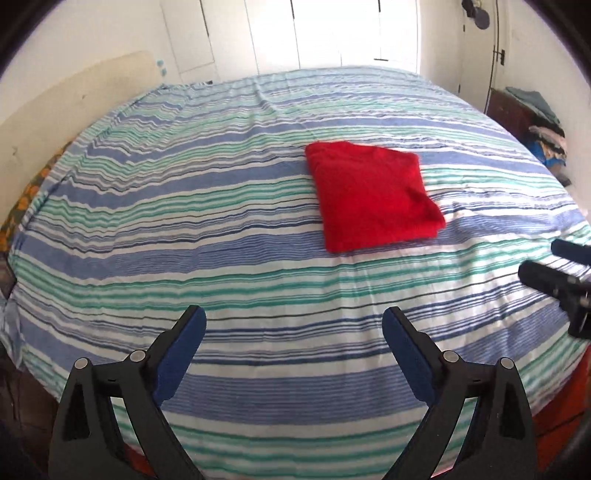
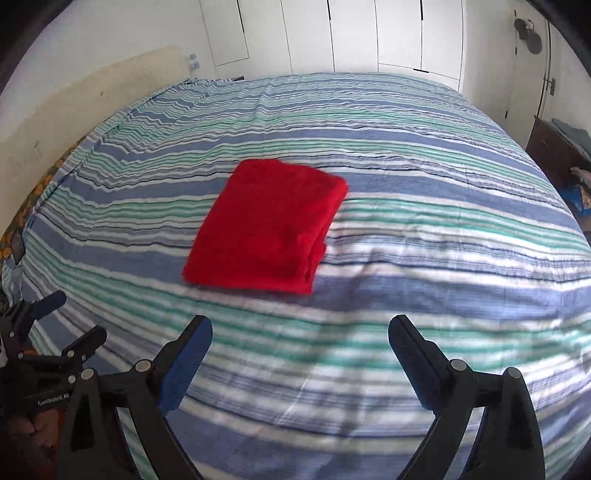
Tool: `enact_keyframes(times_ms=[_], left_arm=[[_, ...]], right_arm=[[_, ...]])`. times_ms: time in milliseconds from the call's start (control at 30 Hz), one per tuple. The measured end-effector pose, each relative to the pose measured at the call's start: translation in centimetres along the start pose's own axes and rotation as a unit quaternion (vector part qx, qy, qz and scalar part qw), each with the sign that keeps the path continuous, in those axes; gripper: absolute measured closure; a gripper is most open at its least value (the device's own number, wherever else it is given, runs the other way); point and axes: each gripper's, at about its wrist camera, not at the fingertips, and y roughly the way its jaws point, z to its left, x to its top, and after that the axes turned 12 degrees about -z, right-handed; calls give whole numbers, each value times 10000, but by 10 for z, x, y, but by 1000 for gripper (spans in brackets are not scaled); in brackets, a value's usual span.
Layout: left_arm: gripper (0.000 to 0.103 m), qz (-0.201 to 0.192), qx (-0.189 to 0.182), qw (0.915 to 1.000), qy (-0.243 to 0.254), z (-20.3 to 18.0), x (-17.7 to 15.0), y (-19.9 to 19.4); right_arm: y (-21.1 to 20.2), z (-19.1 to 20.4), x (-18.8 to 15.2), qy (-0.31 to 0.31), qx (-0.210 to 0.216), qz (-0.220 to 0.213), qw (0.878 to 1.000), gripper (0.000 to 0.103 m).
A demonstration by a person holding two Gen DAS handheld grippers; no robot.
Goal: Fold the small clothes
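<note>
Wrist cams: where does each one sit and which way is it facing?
Left wrist: on the left tongs, angled down across the striped bed at the folded red garment; own open fingers low, right tongs at right edge.
Right wrist: on the right tongs, same downward slant; own open fingers low, left tongs at lower left.
Shared: bed, garment, white cupboards, each other's tongs.

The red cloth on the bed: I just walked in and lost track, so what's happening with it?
A person is folding small clothes with a handheld gripper in each hand. The red cloth lies folded into a neat rectangle on the striped bedspread, with nothing touching it. The left gripper and the right gripper are both open and empty, held above the bedspread on the near side of the cloth. The fold looks finished.
</note>
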Motion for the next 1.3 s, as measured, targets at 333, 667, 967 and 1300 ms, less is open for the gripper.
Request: enact_keyframes(times_ms=[333, 667, 967, 1300], left_arm=[[4, -112, -30, 9999, -99, 12, -11, -77], [1, 208, 189, 9993, -262, 14, -18, -95], [1, 389, 366, 9983, -215, 18, -21, -102], [1, 357, 224, 9990, -129, 21, -19, -109]], right_arm=[[-109, 57, -43, -396, -306, -149, 9986, 1], [-147, 86, -48, -622, -303, -177, 9974, 1], [-160, 93, -46, -730, -339, -272, 9964, 1], [-155, 90, -45, -652, -364, -157, 9971, 1]])
